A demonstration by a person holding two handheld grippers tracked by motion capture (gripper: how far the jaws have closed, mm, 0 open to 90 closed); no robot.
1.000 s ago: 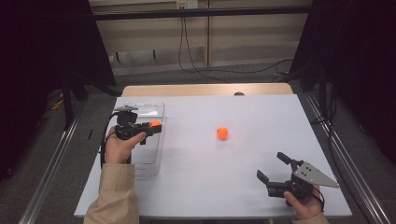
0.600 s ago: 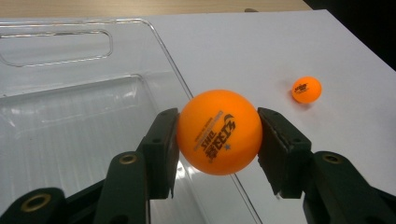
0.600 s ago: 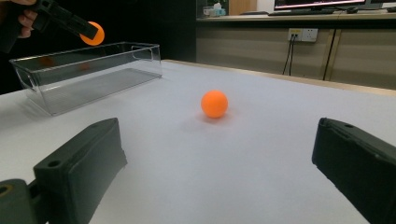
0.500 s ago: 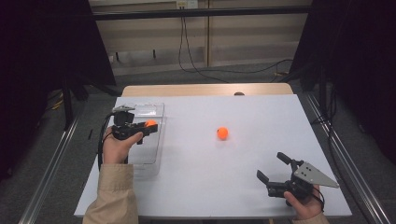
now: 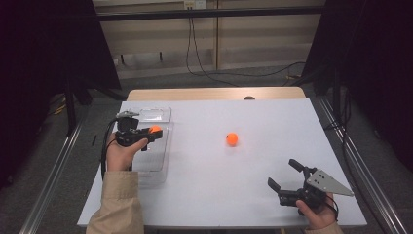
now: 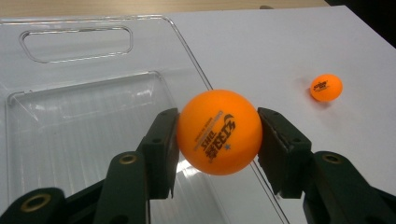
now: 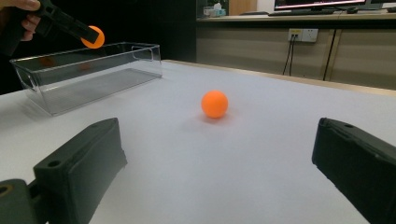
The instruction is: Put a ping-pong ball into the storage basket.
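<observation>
My left gripper point(image 5: 154, 132) point(image 6: 218, 133) is shut on an orange ping-pong ball point(image 6: 218, 131) point(image 5: 155, 129) point(image 7: 92, 37) and holds it above the right edge of a clear plastic bin point(image 5: 157, 146) point(image 6: 84, 121) point(image 7: 84, 77). A second orange ball point(image 5: 232, 139) point(image 6: 326, 87) point(image 7: 214, 103) rests on the white table, out in the middle. My right gripper point(image 5: 285, 174) point(image 7: 215, 168) stands open near the front right of the table, low over the surface, its jaws pointing toward that loose ball from a distance.
The white table top point(image 5: 253, 165) stretches between the bin and the right gripper. A wooden strip point(image 5: 214, 93) runs along the far edge. Cables lie on the floor beyond, with dark curtains on both sides.
My left gripper, with the ball in it, has shifted slightly left and nearer over the bin. The right gripper and the loose ball have stayed put.
</observation>
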